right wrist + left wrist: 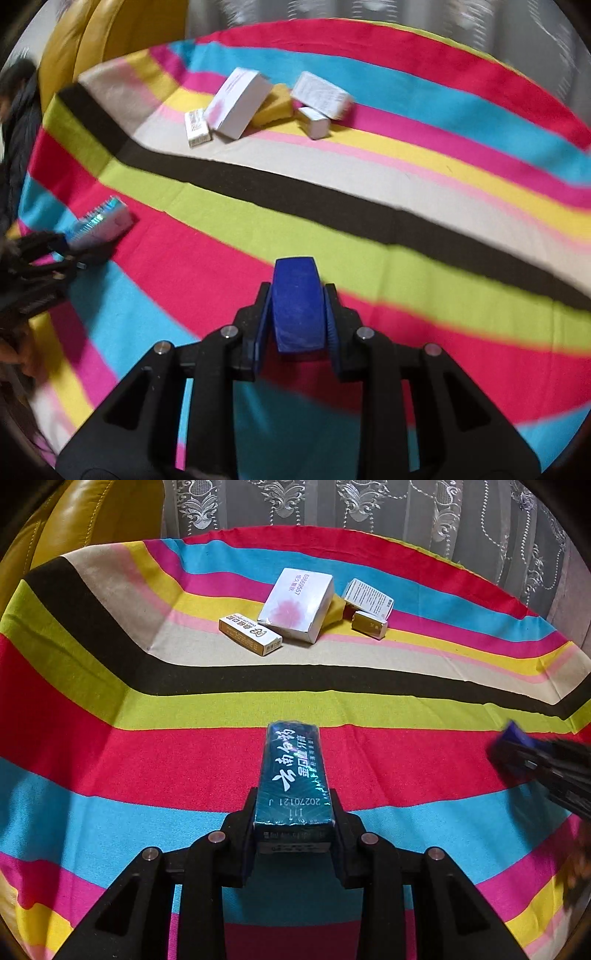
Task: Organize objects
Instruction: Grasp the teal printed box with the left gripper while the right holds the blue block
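Note:
My left gripper is shut on a shiny teal box with white script, held above the striped cloth. That box also shows in the right wrist view at the far left. My right gripper is shut on a dark blue block; it shows blurred at the right edge of the left wrist view. A pile of boxes lies at the far side: a large white box with a pink flower, a white-and-orange box, and two small boxes.
A yellow sponge-like piece sits between the pile's boxes. A yellow leather seat stands at the back left and a lace curtain hangs behind the table. A dark-haired person is at the left edge.

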{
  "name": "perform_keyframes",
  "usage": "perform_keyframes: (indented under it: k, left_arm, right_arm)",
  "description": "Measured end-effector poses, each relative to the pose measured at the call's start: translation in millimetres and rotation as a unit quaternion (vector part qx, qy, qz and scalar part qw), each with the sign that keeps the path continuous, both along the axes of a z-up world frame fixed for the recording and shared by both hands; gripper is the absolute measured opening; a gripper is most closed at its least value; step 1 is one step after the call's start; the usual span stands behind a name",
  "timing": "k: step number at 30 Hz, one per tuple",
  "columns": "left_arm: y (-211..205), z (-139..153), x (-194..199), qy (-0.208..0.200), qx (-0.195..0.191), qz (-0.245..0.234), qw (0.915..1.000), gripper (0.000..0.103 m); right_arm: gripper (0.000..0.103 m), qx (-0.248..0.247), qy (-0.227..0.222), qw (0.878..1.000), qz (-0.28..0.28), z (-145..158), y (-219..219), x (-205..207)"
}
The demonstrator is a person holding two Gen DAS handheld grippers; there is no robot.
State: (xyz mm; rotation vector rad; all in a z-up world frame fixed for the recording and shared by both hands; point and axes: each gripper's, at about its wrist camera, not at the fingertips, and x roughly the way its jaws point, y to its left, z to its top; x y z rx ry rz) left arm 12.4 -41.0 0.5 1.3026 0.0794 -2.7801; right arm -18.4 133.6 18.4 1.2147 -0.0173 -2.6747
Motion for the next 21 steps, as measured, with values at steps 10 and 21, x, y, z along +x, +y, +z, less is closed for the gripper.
perform_keyframes:
  k: [10, 21]
  left_arm:
    - [-3, 1, 0, 0.000, 0.001, -0.001, 1.0000, 0.034]
    - [-11, 2, -11, -0.011, 0.020, -0.006, 0.9997, 0.072]
  right_arm:
    - [0.031, -0.010, 0.027, 0.998, -0.056, 15, 7, 113]
    - [0.031, -0.022, 0.032, 0.998, -0.041, 22, 8, 170]
